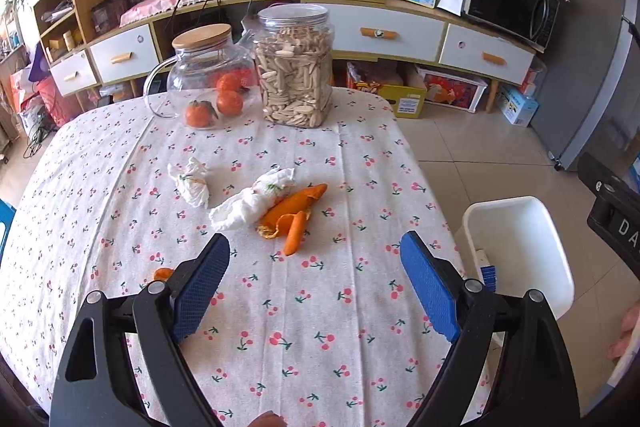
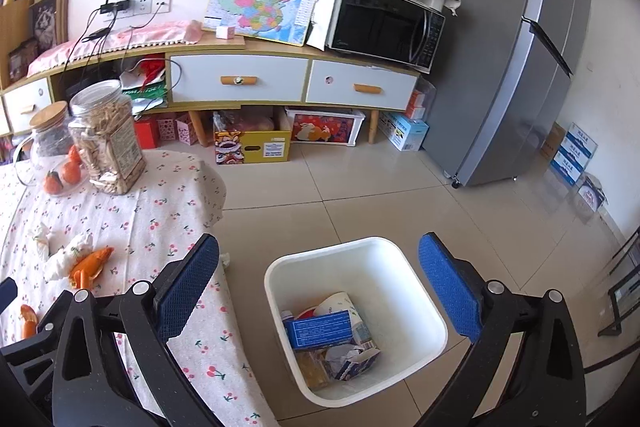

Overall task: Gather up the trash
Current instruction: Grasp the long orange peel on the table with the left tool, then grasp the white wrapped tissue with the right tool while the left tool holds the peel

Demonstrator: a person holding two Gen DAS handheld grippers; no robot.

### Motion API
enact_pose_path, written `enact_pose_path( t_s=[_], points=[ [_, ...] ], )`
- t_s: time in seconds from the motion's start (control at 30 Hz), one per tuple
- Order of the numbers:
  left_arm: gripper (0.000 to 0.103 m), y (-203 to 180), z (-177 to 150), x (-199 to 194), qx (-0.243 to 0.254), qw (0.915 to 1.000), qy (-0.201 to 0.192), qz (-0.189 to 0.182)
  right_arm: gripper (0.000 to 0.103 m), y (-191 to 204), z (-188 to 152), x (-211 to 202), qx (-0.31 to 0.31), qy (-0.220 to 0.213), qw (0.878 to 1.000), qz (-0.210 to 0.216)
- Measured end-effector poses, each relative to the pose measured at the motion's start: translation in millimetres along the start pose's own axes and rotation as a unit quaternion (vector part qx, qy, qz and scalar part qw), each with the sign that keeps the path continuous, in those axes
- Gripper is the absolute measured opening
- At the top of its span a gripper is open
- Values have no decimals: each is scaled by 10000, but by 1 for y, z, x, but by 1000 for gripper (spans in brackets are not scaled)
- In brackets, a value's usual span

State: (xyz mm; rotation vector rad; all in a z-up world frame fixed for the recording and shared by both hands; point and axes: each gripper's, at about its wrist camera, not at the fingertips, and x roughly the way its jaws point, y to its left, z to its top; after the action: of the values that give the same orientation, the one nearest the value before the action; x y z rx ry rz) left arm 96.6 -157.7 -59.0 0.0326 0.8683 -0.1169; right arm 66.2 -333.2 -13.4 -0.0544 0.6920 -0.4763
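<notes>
**Two wrist cameras, one table edge in common**

The left wrist camera looks down and forward over the cherry-print table (image 1: 320, 307), its spread jaws framing the orange peel (image 1: 294, 219) just ahead. The right wrist camera hangs beside the table, facing down at the white bin (image 2: 400, 267) between its jaws. Both views share the peel, bin, jars and sideboard (image 2: 280, 83).

Colours in front of you: white, orange, blue and black

Your tablecloth (image 1: 320, 307) is off-white with small red cherries on green stems; on it lie orange peel (image 1: 292, 215) and white crumpled tissues (image 1: 248, 203). Your gripper pads (image 1: 428, 287) are blue on black arms. The bin (image 2: 416, 291) is plain white, holding a blue box (image 2: 320, 329).
</notes>
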Motion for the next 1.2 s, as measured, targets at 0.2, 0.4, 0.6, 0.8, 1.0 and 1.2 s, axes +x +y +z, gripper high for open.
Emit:
enact_pose_path(
  t_s=[0.2,0.4,0.6,0.8,1.0,1.2],
  points=[
    [85,34,-8,1,-208,9995,81,205,96,38,-8,-7,-445,-55,9989,104],
    [85,69,-22,9,-346,9980,296,446,96,65,-14,-5,-765,14,9969,200],
    [85,101,-46,29,-545,9942,705,609,96,88,-16,-9,-917,18,9951,359],
    [63,123,-61,48,-756,9900,1091,470,96,107,-15,-4,-936,126,9939,566],
    [21,120,-66,43,-472,9927,1054,358,96,129,-14,1,-948,204,9910,923],
    [20,141,-64,14,-839,9937,662,351,96,162,1,10,-967,273,9797,1735]
  ],
)
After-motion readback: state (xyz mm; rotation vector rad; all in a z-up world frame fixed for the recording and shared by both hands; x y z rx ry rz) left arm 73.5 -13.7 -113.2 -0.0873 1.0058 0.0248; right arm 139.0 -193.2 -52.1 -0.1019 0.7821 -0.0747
